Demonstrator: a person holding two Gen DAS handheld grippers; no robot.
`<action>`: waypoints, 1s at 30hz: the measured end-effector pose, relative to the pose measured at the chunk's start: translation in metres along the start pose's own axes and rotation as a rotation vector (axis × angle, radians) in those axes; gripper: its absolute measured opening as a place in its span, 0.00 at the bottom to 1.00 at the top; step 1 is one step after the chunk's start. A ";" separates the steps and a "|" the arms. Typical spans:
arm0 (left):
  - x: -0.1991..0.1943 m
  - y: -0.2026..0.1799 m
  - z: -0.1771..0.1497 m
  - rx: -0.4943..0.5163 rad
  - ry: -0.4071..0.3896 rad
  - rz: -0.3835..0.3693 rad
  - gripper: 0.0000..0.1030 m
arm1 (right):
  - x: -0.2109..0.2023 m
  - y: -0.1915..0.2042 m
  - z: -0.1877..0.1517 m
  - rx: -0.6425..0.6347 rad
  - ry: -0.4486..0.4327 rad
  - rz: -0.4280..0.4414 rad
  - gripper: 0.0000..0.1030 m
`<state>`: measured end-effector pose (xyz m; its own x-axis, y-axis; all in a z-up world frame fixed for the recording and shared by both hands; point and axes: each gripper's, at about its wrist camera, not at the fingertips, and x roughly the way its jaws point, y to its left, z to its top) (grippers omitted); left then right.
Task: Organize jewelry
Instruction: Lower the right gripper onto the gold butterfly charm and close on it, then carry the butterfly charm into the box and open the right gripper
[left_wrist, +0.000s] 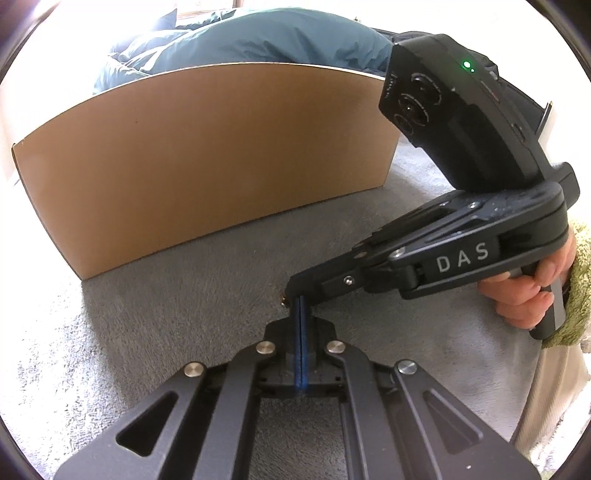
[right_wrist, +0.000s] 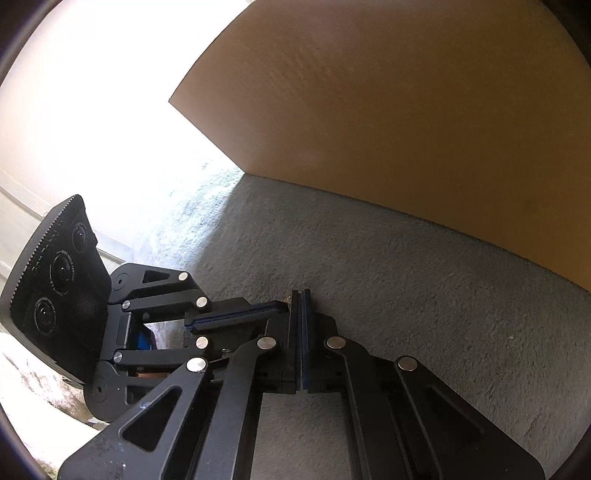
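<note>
My left gripper (left_wrist: 301, 301) is shut, its blue pads pressed together low over grey carpet. My right gripper (left_wrist: 295, 295) comes in from the right and its shut fingertips meet the left fingertips. A tiny gold-coloured jewelry piece (left_wrist: 284, 300) shows at the meeting tips; which gripper holds it I cannot tell. In the right wrist view my right gripper (right_wrist: 302, 295) is shut, and the left gripper (right_wrist: 282, 304) reaches in from the left, tips touching, with the small piece (right_wrist: 287, 298) between them.
A brown cardboard box (left_wrist: 207, 155) stands on the carpet (left_wrist: 184, 295) just beyond the grippers, also filling the upper right of the right wrist view (right_wrist: 406, 110). A blue duvet (left_wrist: 258, 40) lies behind it. A hand in a green sleeve (left_wrist: 532, 288) holds the right gripper.
</note>
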<state>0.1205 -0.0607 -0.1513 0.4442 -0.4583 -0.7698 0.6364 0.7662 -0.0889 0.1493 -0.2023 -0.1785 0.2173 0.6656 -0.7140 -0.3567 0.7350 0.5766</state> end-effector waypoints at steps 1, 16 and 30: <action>-0.002 0.000 0.000 -0.001 0.003 0.000 0.00 | 0.000 0.001 0.000 0.000 -0.002 -0.003 0.01; -0.001 0.019 -0.001 -0.103 0.016 0.034 0.00 | -0.008 0.031 -0.009 -0.204 -0.030 -0.169 0.21; 0.003 0.021 -0.002 -0.122 0.028 0.014 0.00 | 0.003 0.030 -0.008 -0.230 -0.023 -0.229 0.07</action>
<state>0.1340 -0.0452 -0.1564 0.4339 -0.4356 -0.7887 0.5478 0.8225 -0.1529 0.1317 -0.1796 -0.1669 0.3353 0.4914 -0.8038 -0.4915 0.8191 0.2957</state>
